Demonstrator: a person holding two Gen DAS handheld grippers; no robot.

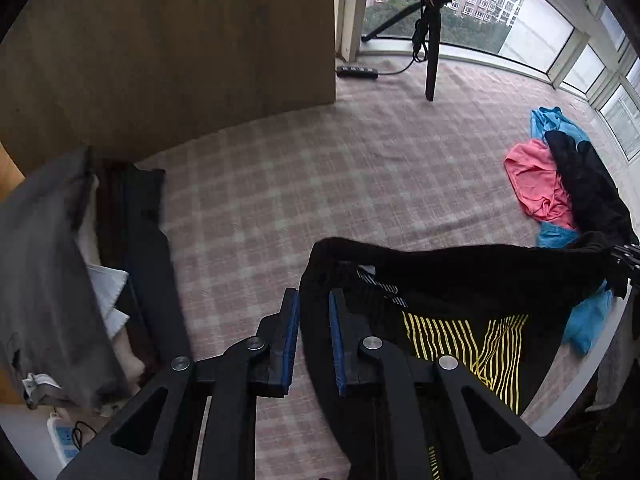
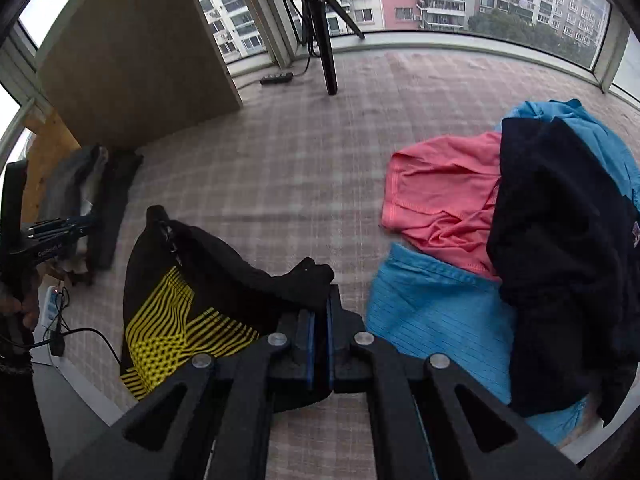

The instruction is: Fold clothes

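Note:
A black garment with yellow stripes [image 1: 460, 280] [image 2: 176, 312] is stretched over the plaid sheet [image 1: 280, 184]. My right gripper [image 2: 320, 304] is shut on one corner of it and holds that end up; the same gripper shows at the right edge of the left wrist view [image 1: 627, 258]. My left gripper [image 1: 314, 296] is open, and the garment's left edge runs through the gap between its blue pads [image 1: 291, 336]. Whether the cloth touches the pads is unclear. In the right wrist view the left gripper [image 2: 86, 222] stands a little left of the garment's raised corner.
A loose heap of pink [image 2: 440, 184], blue [image 2: 432, 320] and black clothes [image 2: 560, 220] lies to the right. A stack of grey and dark folded items [image 1: 132, 240] sits at the left. A wooden panel [image 1: 180, 48], a tripod leg [image 1: 431, 64] and a power strip [image 1: 357, 72] stand at the back.

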